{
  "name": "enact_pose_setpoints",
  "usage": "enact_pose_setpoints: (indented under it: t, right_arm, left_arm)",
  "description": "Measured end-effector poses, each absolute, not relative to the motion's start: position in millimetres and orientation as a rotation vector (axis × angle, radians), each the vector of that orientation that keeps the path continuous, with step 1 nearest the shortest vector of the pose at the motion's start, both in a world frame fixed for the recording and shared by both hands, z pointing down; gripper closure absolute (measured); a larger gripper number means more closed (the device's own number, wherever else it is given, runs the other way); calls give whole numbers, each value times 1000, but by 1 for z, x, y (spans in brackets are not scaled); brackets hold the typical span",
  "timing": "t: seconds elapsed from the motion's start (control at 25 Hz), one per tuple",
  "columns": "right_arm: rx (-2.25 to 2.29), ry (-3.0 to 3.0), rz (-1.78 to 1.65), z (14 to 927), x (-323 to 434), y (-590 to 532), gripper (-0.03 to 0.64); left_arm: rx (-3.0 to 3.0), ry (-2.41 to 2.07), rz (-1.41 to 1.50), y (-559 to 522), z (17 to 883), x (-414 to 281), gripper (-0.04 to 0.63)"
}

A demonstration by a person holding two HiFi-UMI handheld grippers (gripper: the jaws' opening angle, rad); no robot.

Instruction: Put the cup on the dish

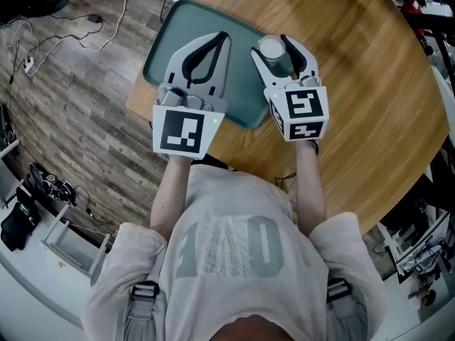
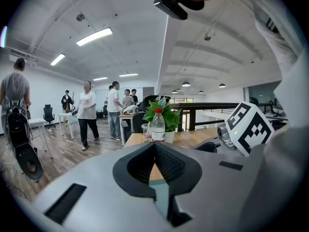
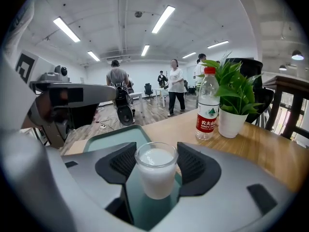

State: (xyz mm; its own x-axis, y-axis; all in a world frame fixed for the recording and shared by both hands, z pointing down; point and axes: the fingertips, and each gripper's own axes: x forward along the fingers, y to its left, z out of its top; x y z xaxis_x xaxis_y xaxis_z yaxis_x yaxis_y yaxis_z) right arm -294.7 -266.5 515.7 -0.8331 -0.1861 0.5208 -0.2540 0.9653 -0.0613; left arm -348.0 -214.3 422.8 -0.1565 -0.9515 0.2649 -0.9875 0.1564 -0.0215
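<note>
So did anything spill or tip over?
Nothing looks wrong. The cup is upright between the right gripper's fingers over the green tray, its white filling inside, and no spill shows. The bottle and potted plant behind it stand straight too.

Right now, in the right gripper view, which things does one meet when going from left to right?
left tongs → cup → water bottle → potted plant

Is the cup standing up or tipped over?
Standing up. The cup shows its round rim on top, base on the green tray, inside the right gripper.
</note>
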Motion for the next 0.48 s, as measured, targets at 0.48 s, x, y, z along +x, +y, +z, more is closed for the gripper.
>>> enact_pose_setpoints:
  t: [0.48]
  right_arm:
    - [309,-2579,144,531,-293,-259,347]
  left_arm:
    - [1889,-2223,307,-208,432,-350,586]
